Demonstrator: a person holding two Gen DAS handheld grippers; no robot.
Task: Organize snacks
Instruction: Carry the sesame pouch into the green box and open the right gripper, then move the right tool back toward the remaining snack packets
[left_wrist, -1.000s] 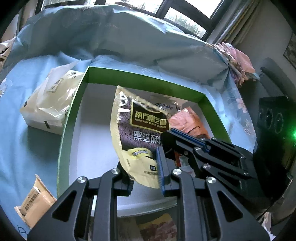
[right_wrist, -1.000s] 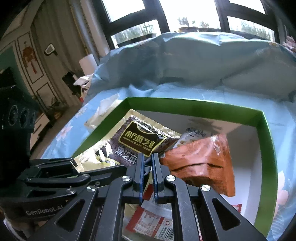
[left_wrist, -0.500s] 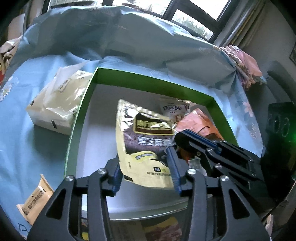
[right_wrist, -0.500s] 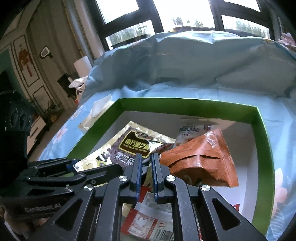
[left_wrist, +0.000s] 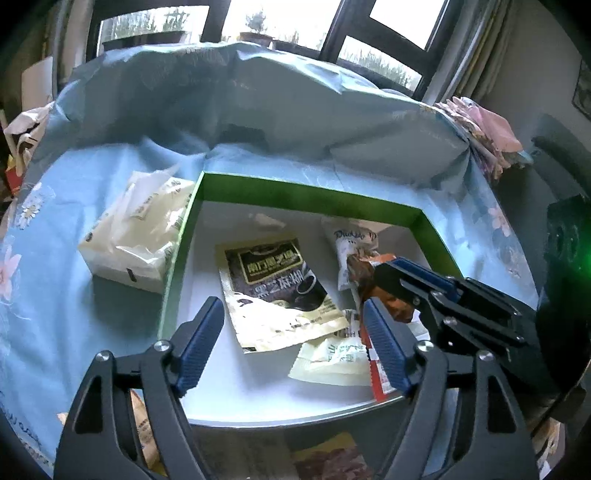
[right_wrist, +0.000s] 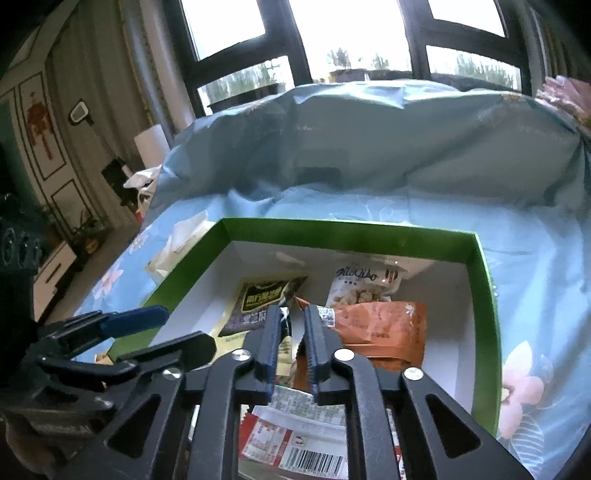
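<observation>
A green-walled box (left_wrist: 295, 195) (right_wrist: 332, 229) with a white floor holds the snacks. The black sesame packet (left_wrist: 273, 291) (right_wrist: 258, 299) lies flat on that floor. My left gripper (left_wrist: 291, 314) (right_wrist: 177, 332) hangs just above its near end, jaws opening wide and touching nothing. An orange packet (left_wrist: 369, 269) (right_wrist: 380, 328) rests to the right, below a white snack bag (left_wrist: 351, 240) (right_wrist: 362, 288). My right gripper (right_wrist: 293, 317) (left_wrist: 388, 273) has its jaws opening a little. The orange packet's corner shows in the gap, and the pads do not press it.
A pale packet (left_wrist: 332, 354) and a red-white barcode packet (right_wrist: 295, 439) lie at the box's near side. A tissue pack (left_wrist: 136, 229) sits outside the left wall on the blue floral cloth (left_wrist: 55, 295). A tan packet (left_wrist: 142, 424) lies at the lower left.
My left gripper let go of the sesame packet, which dropped flat onto the box floor, and its jaws spread wide. My right gripper's jaws parted slightly.
</observation>
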